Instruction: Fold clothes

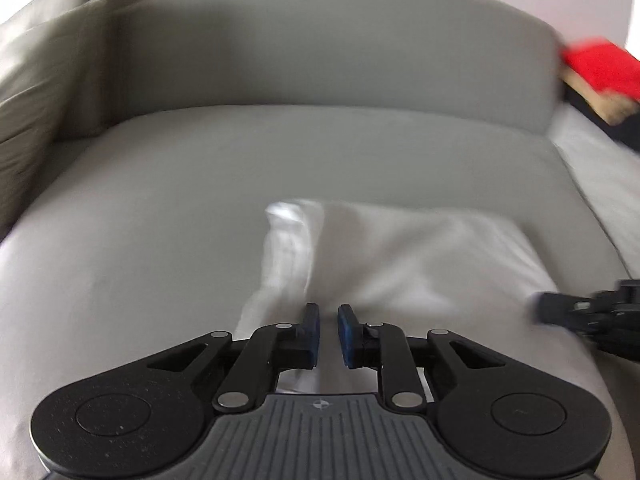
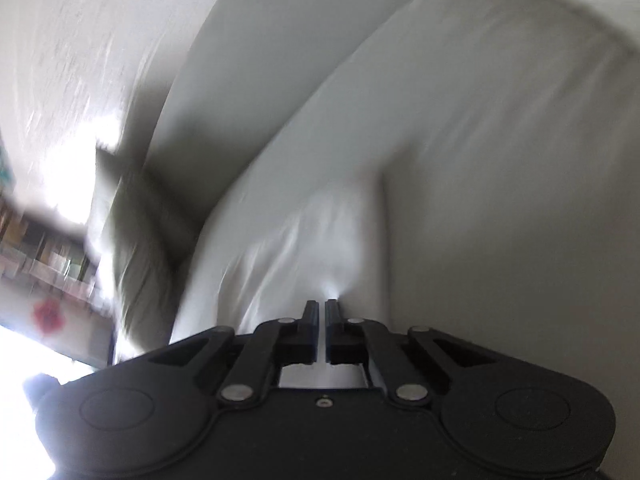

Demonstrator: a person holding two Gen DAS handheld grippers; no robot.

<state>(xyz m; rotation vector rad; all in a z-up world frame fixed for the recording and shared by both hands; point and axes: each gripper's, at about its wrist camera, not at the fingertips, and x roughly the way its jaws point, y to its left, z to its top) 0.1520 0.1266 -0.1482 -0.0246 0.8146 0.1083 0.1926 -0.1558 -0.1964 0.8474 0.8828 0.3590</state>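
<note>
A white cloth (image 1: 420,256) lies rumpled on the grey sofa seat (image 1: 160,200). My left gripper (image 1: 328,312), with blue pads (image 1: 347,336), sits at the cloth's near edge. Its jaws stand a narrow gap apart, white fabric fills that gap, and a raised fold runs up to the tips. My right gripper (image 1: 552,308) reaches in from the right at the cloth's right edge. In the right wrist view the right gripper (image 2: 322,304) is shut, and the white cloth (image 2: 304,240) puckers at its tips with creases running into them. Both views are blurred.
The sofa backrest (image 1: 320,48) rises behind the seat. A grey cushion (image 1: 36,80) leans at the left end, and that cushion (image 2: 136,260) also shows in the right wrist view. A red item (image 1: 600,68) lies at the far right. Blurred shelves (image 2: 40,248) stand beyond the sofa.
</note>
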